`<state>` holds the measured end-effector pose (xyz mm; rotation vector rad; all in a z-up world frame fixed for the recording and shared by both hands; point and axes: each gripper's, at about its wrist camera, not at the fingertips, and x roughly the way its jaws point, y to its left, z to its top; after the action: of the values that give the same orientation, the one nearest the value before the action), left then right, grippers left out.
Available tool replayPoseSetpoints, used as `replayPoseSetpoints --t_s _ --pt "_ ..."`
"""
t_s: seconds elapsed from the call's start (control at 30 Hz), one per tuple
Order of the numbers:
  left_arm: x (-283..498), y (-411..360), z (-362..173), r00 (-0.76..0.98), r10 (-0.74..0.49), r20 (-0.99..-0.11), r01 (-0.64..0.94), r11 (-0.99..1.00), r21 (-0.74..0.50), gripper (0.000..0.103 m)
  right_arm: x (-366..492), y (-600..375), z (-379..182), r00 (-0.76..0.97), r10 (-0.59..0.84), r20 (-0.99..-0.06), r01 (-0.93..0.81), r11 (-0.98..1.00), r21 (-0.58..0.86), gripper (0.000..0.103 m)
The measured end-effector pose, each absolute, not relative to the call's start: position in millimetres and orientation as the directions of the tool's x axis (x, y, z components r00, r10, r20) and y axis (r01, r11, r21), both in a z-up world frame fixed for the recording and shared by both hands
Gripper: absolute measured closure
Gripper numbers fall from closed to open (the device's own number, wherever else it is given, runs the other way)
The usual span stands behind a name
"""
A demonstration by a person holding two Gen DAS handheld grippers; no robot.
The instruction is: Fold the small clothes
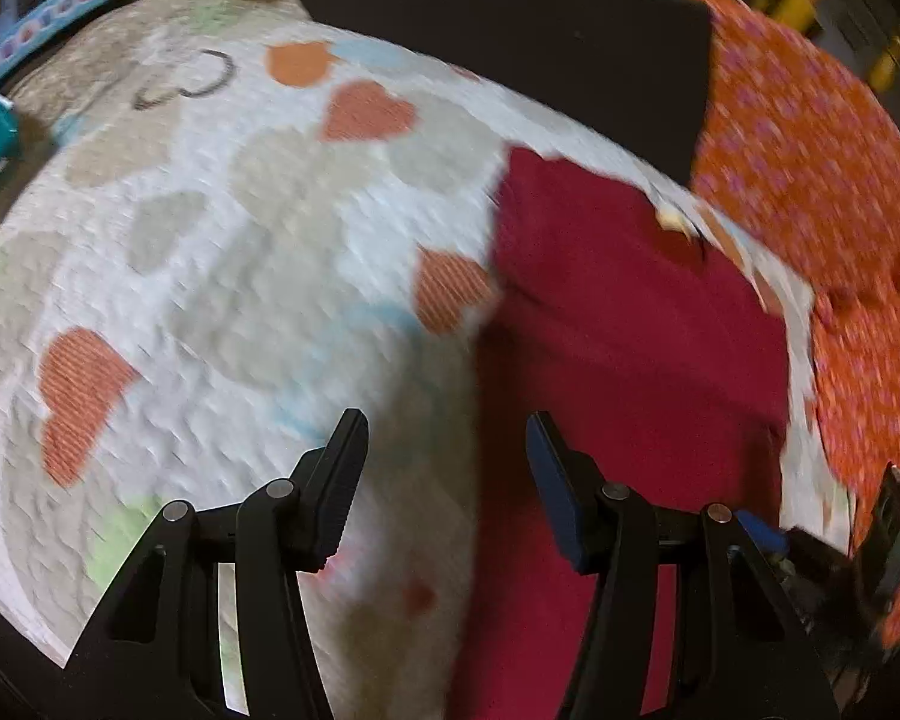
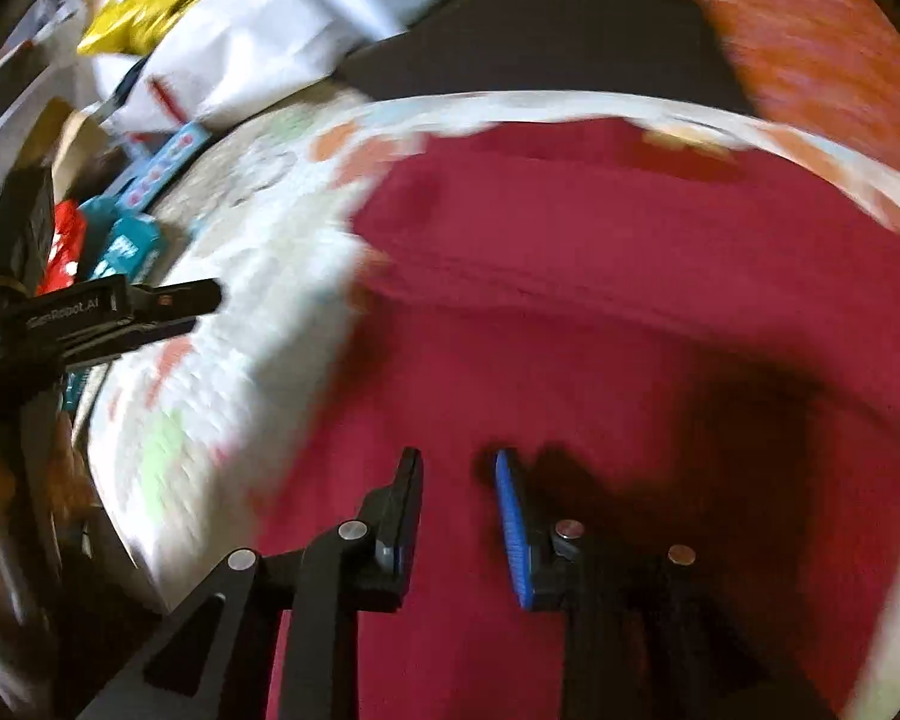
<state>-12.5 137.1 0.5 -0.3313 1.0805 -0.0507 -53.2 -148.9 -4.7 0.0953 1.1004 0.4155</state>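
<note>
Red garment (image 2: 600, 312) lies spread flat on the heart-print blanket (image 1: 222, 240), laid out for folding. Left gripper (image 1: 444, 450) hovers over its left edge, jaws wide apart, empty. Right gripper (image 2: 456, 480) hangs above the cloth, jaws parted, gripping nothing.

A lived-in room at home, with soft bedding as the work surface.

A white quilt (image 1: 222, 252) printed with orange and beige hearts lies beside an orange flowered cloth (image 1: 810, 138). A red garment (image 2: 600, 300) is spread on the quilt. Boxes (image 2: 120, 240) and white bags (image 2: 228, 42) are heaped at its far edge, like ordinary household clutter.
</note>
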Motion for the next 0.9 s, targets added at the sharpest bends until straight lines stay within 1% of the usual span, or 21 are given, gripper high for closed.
replayPoseSetpoints --t_s 0.13,0.2,0.27,0.37,0.43,0.53,0.63,0.7,0.8,0.87,0.9 --pt "-45 110 -21 0.418 -0.262 -0.870 -0.085 0.942 -0.324 0.048 -89 -225 -15 0.379 0.202 -0.903 -0.135 0.978 0.162 0.077" --pt "-61 102 -35 0.376 -0.304 -0.875 -0.093 0.928 -0.362 0.048 -105 -256 -25 0.367 0.168 -0.915 -0.082 0.986 0.148 0.076" --pt "-82 93 -52 0.314 -0.334 -0.888 -0.102 0.919 -0.382 0.048 -118 -277 -24 0.391 0.194 -0.899 -0.071 0.981 0.181 0.076" --pt "-107 85 -61 0.291 -0.323 -0.901 -0.092 0.928 -0.362 0.048 -131 -296 -16 0.381 0.205 -0.902 -0.044 0.978 0.203 0.076" --pt "-118 83 -57 0.293 -0.314 -0.903 -0.080 0.933 -0.350 0.047 -144 -301 -10 0.369 0.215 -0.904 -0.023 0.975 0.223 0.072" --pt "-133 95 -57 0.291 -0.336 -0.896 -0.093 0.922 -0.376 0.036 -165 -295 -10 0.330 0.271 -0.904 -0.030 0.961 0.276 0.067" --pt "-148 101 -67 0.266 -0.351 -0.898 -0.118 0.912 -0.392 0.036 -197 -296 -17 0.279 0.315 -0.907 -0.015 0.946 0.324 0.062" --pt "-155 101 -70 0.264 -0.352 -0.898 -0.113 0.913 -0.392 0.035 -215 -294 -22 0.255 0.343 -0.904 -0.009 0.936 0.353 0.061" --pt "-161 97 -72 0.259 -0.355 -0.898 -0.092 0.917 -0.389 0.029 -233 -291 -34 0.211 0.396 -0.894 -0.002 0.915 0.404 0.061" --pt "-164 94 -74 0.250 -0.364 -0.897 -0.075 0.917 -0.393 0.020 -241 -289 -45 0.195 0.414 -0.889 0.018 0.905 0.425 0.060" --pt "-164 92 -75 0.245 -0.362 -0.899 -0.068 0.919 -0.389 0.019 -243 -288 -47 0.203 0.420 -0.885 0.024 0.901 0.433 0.060"
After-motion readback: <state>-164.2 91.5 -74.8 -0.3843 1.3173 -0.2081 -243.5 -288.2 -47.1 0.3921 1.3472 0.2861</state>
